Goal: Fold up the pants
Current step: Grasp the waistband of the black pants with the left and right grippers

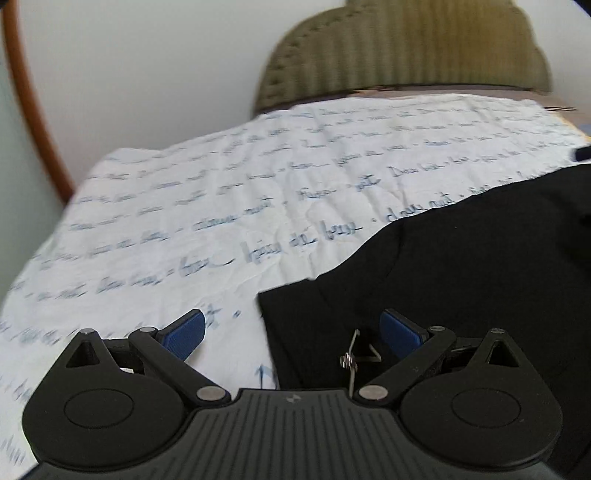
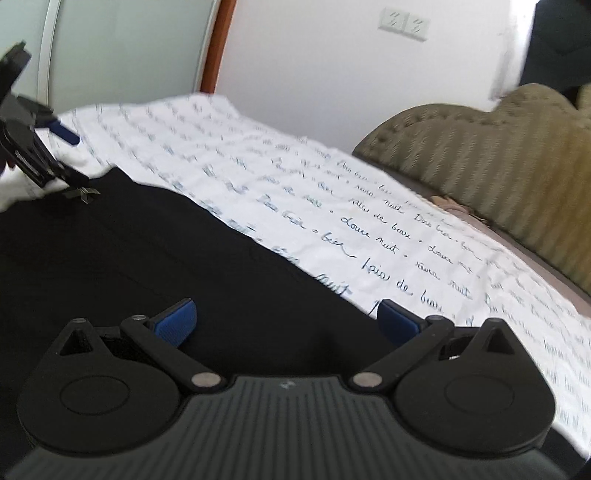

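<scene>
Black pants lie flat on a white sheet with blue handwriting print. In the left wrist view my left gripper is open, its blue pads astride the pants' left corner edge, close above the cloth. In the right wrist view the pants fill the lower left. My right gripper is open over the pants' right edge, holding nothing. The left gripper also shows at the far left of that view, over the pants' far corner.
The sheet covers a bed. An olive ribbed headboard stands at the far end, also in the right wrist view. A white wall with switches and a brown door frame lie behind.
</scene>
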Demonstrator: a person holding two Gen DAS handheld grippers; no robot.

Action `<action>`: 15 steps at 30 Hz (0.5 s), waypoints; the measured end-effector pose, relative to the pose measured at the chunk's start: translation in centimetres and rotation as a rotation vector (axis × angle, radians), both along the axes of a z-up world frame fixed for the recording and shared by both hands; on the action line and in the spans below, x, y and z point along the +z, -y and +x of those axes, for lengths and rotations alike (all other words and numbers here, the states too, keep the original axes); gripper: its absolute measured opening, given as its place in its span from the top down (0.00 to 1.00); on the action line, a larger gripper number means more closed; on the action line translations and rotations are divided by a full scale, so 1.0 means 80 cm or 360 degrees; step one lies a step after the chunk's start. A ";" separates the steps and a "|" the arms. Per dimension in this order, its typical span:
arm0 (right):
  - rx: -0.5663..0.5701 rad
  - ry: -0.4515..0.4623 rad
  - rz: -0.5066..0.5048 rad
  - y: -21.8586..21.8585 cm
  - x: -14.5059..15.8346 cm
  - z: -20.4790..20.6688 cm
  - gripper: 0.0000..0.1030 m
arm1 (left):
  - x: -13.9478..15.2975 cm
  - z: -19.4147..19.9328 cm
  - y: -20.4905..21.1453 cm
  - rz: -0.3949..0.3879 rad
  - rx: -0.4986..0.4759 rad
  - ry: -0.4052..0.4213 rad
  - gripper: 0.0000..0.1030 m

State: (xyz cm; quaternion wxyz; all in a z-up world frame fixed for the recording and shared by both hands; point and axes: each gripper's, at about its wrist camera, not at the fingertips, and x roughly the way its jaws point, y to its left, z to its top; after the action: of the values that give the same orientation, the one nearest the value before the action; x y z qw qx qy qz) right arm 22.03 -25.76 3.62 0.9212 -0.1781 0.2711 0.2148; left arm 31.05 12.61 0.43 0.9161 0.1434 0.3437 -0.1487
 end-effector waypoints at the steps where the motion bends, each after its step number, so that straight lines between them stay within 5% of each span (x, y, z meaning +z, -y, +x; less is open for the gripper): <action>1: 0.0022 -0.0047 -0.0020 0.003 -0.004 0.020 0.00 | -0.004 0.007 -0.001 -0.0007 -0.0039 -0.0004 0.01; 5: 0.0087 -0.0241 0.0027 0.021 -0.016 0.082 0.02 | -0.023 0.043 -0.014 -0.0028 -0.0152 -0.0083 0.02; 10: 0.0132 -0.0431 0.0059 0.041 -0.037 0.142 0.06 | -0.034 0.080 -0.028 -0.0236 -0.0180 -0.0194 0.02; 15: 0.0217 -0.0597 0.0104 0.046 -0.056 0.173 0.06 | -0.043 0.098 -0.023 -0.0313 -0.0246 -0.0270 0.02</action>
State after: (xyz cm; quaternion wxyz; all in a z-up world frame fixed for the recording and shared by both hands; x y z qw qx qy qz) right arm 35.89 -29.43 -0.89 0.8433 -0.1229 0.4181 0.3146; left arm 38.85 14.46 -2.99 0.8792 0.0661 0.3916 -0.2633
